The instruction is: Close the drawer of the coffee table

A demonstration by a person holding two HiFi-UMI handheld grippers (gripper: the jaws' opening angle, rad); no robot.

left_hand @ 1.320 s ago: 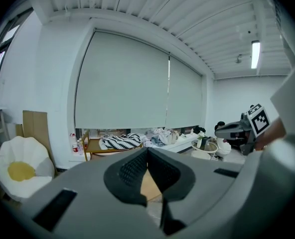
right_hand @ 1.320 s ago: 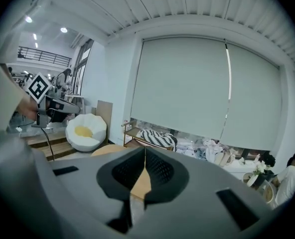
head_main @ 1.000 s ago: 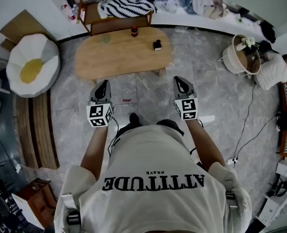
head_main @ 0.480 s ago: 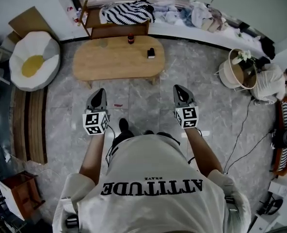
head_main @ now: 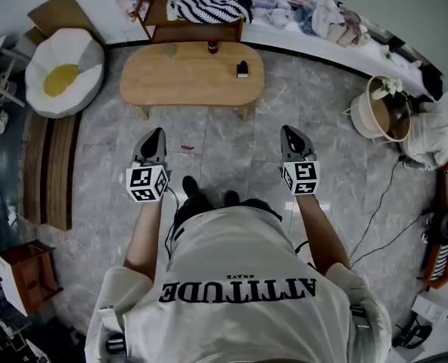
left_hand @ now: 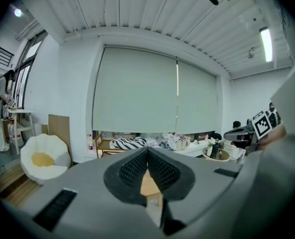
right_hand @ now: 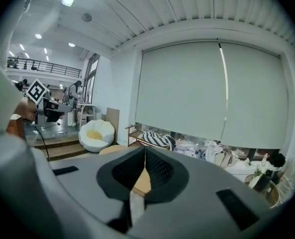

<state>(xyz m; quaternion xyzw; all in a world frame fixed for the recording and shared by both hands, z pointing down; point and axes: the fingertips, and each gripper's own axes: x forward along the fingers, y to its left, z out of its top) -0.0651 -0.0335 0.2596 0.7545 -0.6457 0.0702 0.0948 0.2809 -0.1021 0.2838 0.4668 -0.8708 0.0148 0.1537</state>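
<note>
**Left gripper**: held out in front of the operator's white shirt, over the floor, pointing toward the coffee table. Jaws clenched tip to tip, nothing held (its own view shows the dark ribbed pads meeting at the front, with a sliver of pale wood in the gap beneath). Left marker cube sits just behind the jaws.

**Right gripper**: alongside the left one, well apart from it, same heading. Jaws likewise pressed together and empty. Right marker cube sits behind them.

**Coffee table**: oval, light wood, standing on grey marbled floor tiles. It is ahead of both grippers and well apart from them, with bare floor between. Its drawer cannot be made out in any view, so whether it stands in or out cannot be told.

**On the table top:**
- small dark-and-red bottle at the far edge
- small dark object toward the right end
- faint greenish patch left of the bottle

**Surroundings:**
- white beanbag with a yellow centre, left of the table
- low wooden shelf behind the table, bearing a black-and-white striped cloth
- round basket with white flowers, to the right
- seated person, just beyond the basket
- small reddish scrap on the floor, between the left gripper and the table
</note>
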